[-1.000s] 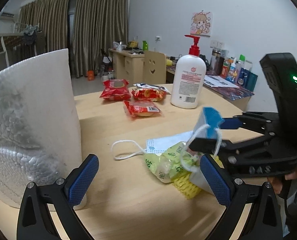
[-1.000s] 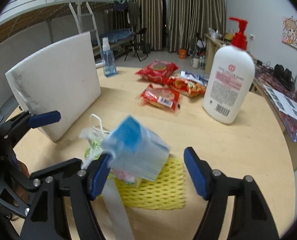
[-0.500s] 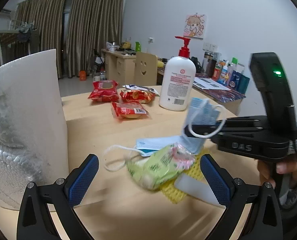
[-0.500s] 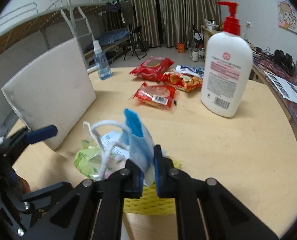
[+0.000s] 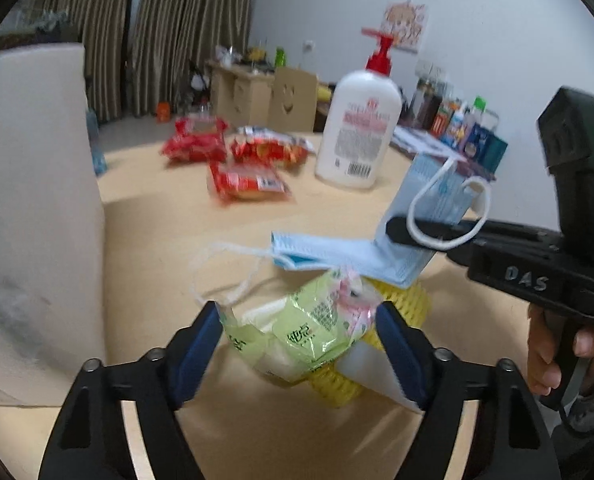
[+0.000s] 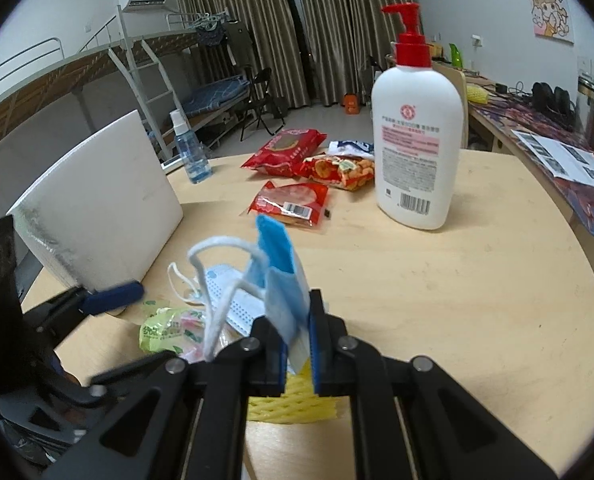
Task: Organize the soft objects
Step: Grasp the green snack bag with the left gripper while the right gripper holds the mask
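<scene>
A blue face mask [image 6: 281,280] stands upright with my right gripper [image 6: 297,320] shut on its lower edge, its white ear loops dangling; from the left wrist view this mask [image 5: 429,192] hangs at the right gripper's tip [image 5: 393,226]. A second mask [image 5: 325,248] lies on the pile below. A green plastic packet [image 5: 305,332] rests on a yellow foam net [image 5: 409,300]. My left gripper [image 5: 297,316] is closing, with the packet between its blue pads and its ends right at them. A pressing grip does not show.
A white foam board [image 5: 33,200] stands close on the left. Further back on the round wooden table [image 6: 457,300] are a white pump bottle [image 6: 417,140], three red snack packets [image 6: 293,200] and a small spray bottle [image 6: 191,152]. A hand [image 5: 553,344] holds the right gripper.
My right gripper shut on the blue mask and drew it up off the pile. My left gripper came in low over the green packet and its jaws narrowed around it.
</scene>
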